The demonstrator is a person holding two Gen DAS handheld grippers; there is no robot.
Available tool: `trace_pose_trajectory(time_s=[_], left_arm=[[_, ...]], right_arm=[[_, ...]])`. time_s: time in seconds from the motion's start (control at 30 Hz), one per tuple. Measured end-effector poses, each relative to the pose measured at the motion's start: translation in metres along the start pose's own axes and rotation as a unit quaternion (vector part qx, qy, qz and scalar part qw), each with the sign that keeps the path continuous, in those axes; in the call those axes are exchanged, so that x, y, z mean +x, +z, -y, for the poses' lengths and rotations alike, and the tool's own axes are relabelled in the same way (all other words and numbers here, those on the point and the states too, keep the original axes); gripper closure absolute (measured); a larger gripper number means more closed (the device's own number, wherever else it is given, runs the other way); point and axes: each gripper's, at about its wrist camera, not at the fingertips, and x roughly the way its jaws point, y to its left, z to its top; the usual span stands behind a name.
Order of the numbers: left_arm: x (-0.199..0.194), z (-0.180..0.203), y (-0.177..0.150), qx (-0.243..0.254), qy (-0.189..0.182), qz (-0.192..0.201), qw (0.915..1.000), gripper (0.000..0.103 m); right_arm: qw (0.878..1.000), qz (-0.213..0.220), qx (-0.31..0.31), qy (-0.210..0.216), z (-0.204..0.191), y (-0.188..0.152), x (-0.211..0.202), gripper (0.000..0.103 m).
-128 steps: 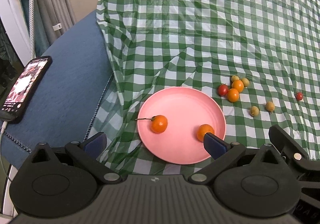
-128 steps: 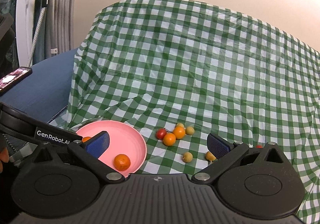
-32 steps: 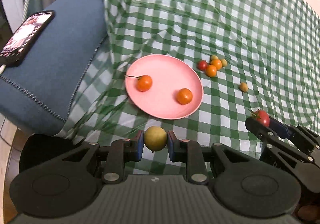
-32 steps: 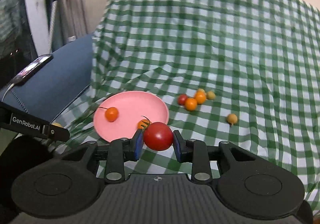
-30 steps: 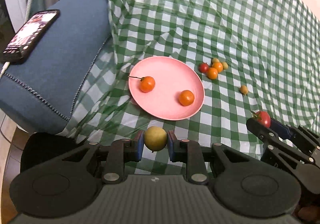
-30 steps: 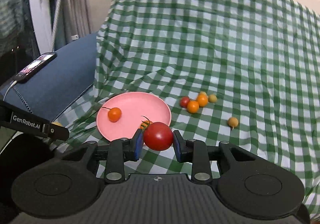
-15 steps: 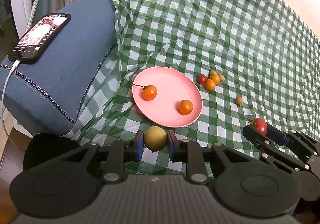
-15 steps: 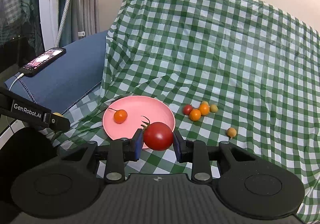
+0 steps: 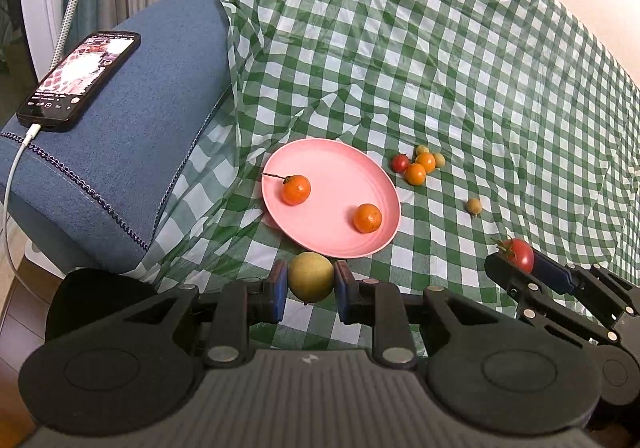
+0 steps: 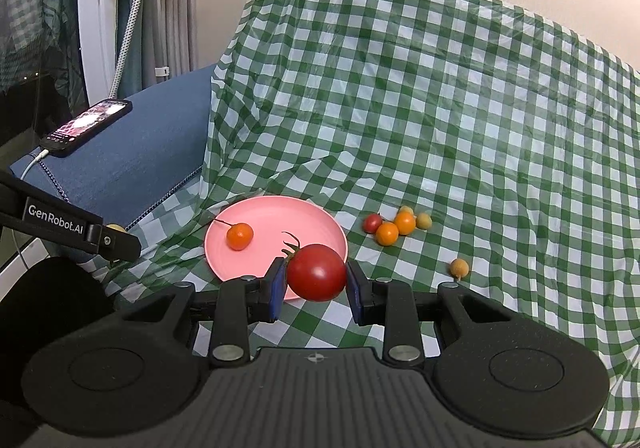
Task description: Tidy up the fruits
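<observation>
My left gripper (image 9: 311,286) is shut on a yellow-green fruit (image 9: 311,276), held above the near edge of the pink plate (image 9: 320,161). The plate holds two orange fruits (image 9: 296,189) (image 9: 367,217). My right gripper (image 10: 317,280) is shut on a red tomato (image 10: 317,272) with a green stem, held in front of the plate (image 10: 260,211); it also shows in the left wrist view (image 9: 520,254). A cluster of small red, orange and yellow fruits (image 9: 416,163) lies right of the plate, with a lone yellow fruit (image 9: 474,205) nearer.
A green checked cloth (image 9: 440,67) covers the surface and rises at the back. A blue cushion (image 9: 132,127) at the left carries a phone (image 9: 80,79) on a white cable. Curtains and a white frame (image 10: 92,7) stand at the far left.
Both grippers shut on fruits picked from the cloth: left on the yellow-green fruit, right on the red tomato. Since then both have drawn back and up, so the plate looks farther away.
</observation>
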Motion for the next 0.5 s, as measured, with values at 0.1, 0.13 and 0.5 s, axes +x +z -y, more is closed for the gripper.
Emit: trace_pose_trajectory(time_s=[0.1,0.13,0.5], left_arm=[[0.0,0.0,0.0,-0.001,0.0,-0.001,1.0,0.076],[0.001,0.0,0.0,-0.001,0.001,-0.001,1.0,0.076],[0.023,-0.002,0.022,-0.01,0.008,-0.003,0.9999,0.076]], right_arm=[[1.0,-0.002,0.0,0.001,0.001,0.0,0.0,0.07],[1.0,-0.003,0.001,0.002,0.001,0.0,0.001,0.07],[1.0,-0.011,-0.006,0.006,0.002,0.004,0.026,0.07]])
